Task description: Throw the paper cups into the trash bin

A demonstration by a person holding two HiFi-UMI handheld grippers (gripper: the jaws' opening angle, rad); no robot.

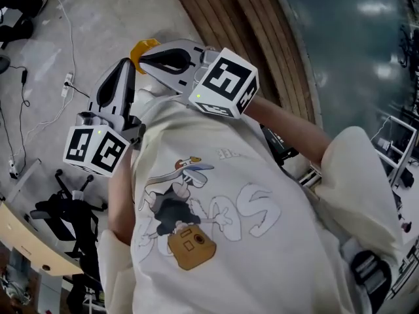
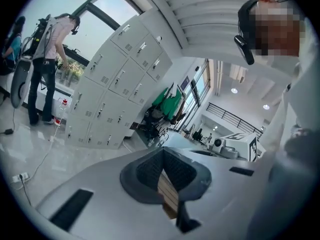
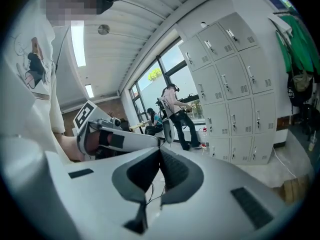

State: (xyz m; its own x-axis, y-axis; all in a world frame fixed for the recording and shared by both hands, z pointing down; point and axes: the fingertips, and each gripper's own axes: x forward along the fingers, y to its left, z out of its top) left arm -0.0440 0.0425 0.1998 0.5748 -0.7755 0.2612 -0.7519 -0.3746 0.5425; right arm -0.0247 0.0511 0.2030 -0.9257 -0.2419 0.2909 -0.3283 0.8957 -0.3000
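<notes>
No paper cup and no trash bin shows in any view. In the head view both grippers are held up close to the person's cream printed shirt (image 1: pixel 216 201). My left gripper (image 1: pixel 126 65) is at the left with its marker cube below it, and my right gripper (image 1: pixel 141 56) reaches in from the right, so the two tips are close together. The left gripper view has my left gripper (image 2: pixel 162 152) shut with nothing between its dark ribbed pads (image 2: pixel 180 169). My right gripper (image 3: pixel 160 151) is likewise shut and empty in its own view.
Grey lockers (image 2: pixel 115 84) line a wall, with green jackets (image 2: pixel 167 101) hanging beside them. Two people (image 3: pixel 175 114) are at a table by the windows. A power strip with cables (image 1: pixel 67 84) lies on the grey floor, beside brown wooden slats (image 1: pixel 242 25). A black office chair (image 1: pixel 65 214) is at lower left.
</notes>
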